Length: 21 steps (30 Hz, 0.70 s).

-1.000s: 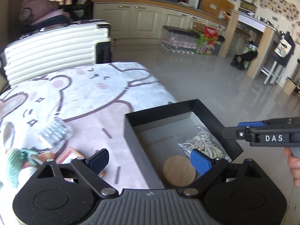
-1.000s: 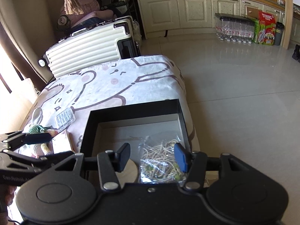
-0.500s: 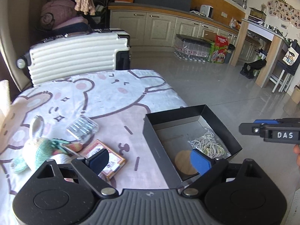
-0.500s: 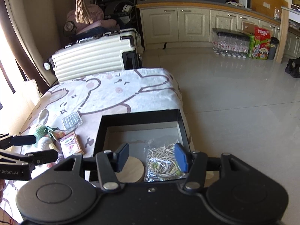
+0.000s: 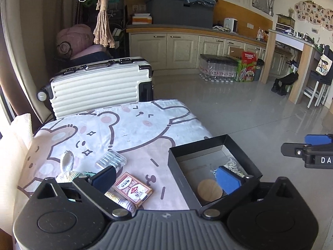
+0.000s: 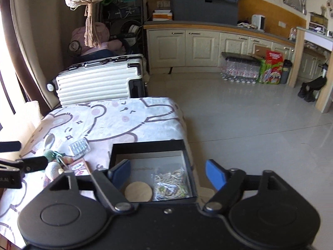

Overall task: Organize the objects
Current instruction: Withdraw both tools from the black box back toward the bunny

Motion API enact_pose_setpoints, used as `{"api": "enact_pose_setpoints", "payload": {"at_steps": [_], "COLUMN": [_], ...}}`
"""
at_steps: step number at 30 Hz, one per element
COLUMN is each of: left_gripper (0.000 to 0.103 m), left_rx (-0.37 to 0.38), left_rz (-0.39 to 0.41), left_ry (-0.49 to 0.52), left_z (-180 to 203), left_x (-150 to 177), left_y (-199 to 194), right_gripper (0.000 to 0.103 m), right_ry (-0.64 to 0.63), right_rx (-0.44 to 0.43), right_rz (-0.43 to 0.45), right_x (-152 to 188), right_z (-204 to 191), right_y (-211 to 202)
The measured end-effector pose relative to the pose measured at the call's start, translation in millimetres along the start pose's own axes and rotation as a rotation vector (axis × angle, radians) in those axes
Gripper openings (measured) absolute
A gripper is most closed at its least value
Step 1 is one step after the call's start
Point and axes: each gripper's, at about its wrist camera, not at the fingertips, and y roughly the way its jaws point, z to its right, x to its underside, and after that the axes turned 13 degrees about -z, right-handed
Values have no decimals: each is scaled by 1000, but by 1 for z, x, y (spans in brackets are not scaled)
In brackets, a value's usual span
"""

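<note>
Black box (image 5: 210,145) sitting at right edge of bear-print cloth (image 5: 133,129); wooden disc (image 6: 138,192) and bag of rubber bands (image 6: 171,184) lying inside.

Card pack (image 5: 132,188), blister pack (image 5: 111,160), knitted toy (image 5: 68,174) waiting left of box.

Left gripper (image 5: 166,180) hanging wide, empty. Right gripper (image 6: 168,174) hovering wide over box, empty.

Likely next: card pack, nearest box. Advice: descend square, pinch long edges, lift over box wall before releasing.

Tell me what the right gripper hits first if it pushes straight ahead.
Probably the open black box: the right gripper points over the round wooden coaster and bagged rubber bands inside. Depth is unclear.
</note>
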Motion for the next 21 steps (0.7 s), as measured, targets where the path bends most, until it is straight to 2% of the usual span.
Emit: {"api": "enact_pose_setpoints", "payload": {"at_steps": [2, 5, 12, 21], "left_gripper": [103, 103, 103, 103], "left_rx": [-6, -8, -18, 3], "left_rz": [-4, -22, -30, -49], "left_ry": [-4, -21, -27, -65], "left_z": [-1, -5, -10, -12], "left_x": [2, 4, 11, 11], "left_y": [3, 10, 26, 37], "right_gripper": [94, 102, 103, 103], "right_ry": [-2, 4, -3, 1], "right_rx": [20, 32, 56, 89], "right_rz": [-8, -12, -40, -42], "right_x": [4, 9, 18, 20], "right_z": [1, 3, 8, 18], "right_y": [4, 11, 23, 26]}}
